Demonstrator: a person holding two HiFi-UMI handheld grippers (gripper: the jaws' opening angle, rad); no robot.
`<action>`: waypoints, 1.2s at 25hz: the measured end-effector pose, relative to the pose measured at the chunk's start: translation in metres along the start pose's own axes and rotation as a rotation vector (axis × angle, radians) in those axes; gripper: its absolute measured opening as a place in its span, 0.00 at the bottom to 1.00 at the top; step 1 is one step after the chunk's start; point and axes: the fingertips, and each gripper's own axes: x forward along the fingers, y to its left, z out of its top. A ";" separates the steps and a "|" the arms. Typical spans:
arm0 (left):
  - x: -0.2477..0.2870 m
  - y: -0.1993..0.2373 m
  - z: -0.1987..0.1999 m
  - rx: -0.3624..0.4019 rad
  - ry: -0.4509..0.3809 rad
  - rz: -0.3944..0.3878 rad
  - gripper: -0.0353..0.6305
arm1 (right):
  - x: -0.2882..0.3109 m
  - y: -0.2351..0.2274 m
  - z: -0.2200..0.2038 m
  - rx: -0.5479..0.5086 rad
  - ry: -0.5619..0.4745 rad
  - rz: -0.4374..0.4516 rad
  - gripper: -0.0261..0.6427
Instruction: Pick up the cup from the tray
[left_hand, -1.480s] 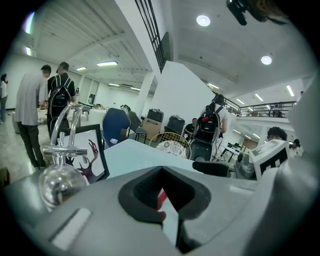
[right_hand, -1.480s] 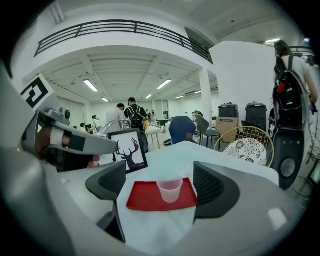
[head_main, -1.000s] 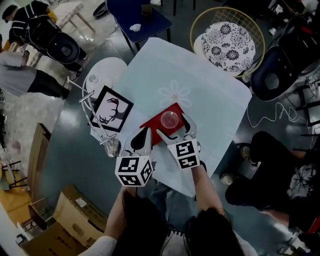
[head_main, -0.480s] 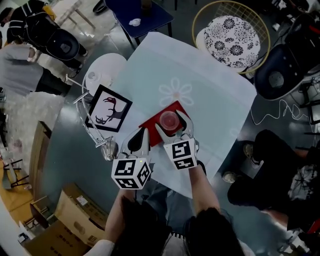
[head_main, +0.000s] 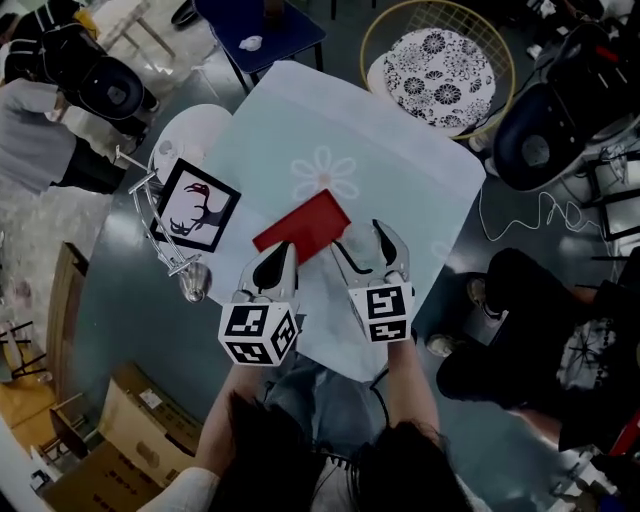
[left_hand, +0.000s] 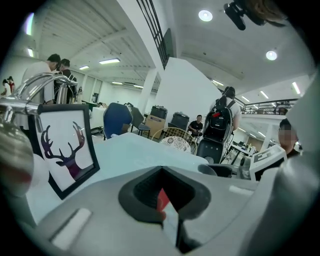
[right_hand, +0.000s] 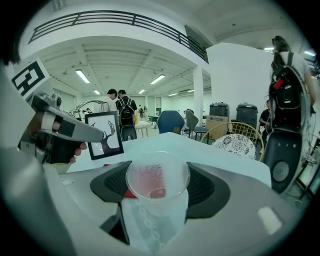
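**Entry: cup pick, grasp stage.**

Right gripper (head_main: 358, 238): the jaws have just been closing and stand fairly wide, seated on the clear cup (right_hand: 157, 192). The cup sits upright between the two dark pads, mouth up, with a reddish tint at its bottom. The width is set by the cup's own girth. I judge the hold is on the wall below the rim, so the thin plastic is not crushed.

Where the cup is: between these jaws, off to the right of the red tray (head_main: 303, 225). The tray lies just left of the right gripper's tips. From above, no part of the cup overlaps the tray. I cannot tell whether its base is clear of the pale table (head_main: 400, 165).

Left gripper (head_main: 284, 250): jaws together, with nothing gripped that I can see. A sliver of red shows through the hollow between its pads. Its tips sit at the tray's near edge, I judge to stop the light tray sliding or riding up with the cup. Whether they touch it I cannot tell.

The deer picture (head_main: 190, 207) stands well to the left of the left gripper, out of the way.

Judgement: the pick is essentially made. Risk: squeeze too hard and the wall buckles; too lightly and the cup slips.
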 end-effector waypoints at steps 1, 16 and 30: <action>0.002 -0.006 -0.002 0.002 0.004 -0.007 0.05 | -0.005 -0.006 -0.004 0.005 0.003 -0.010 0.56; 0.015 -0.053 -0.024 0.048 0.034 -0.027 0.05 | -0.019 -0.033 -0.062 0.052 0.035 -0.023 0.56; -0.006 -0.049 -0.018 0.000 -0.011 0.047 0.05 | -0.048 -0.029 -0.035 0.041 -0.067 0.022 0.62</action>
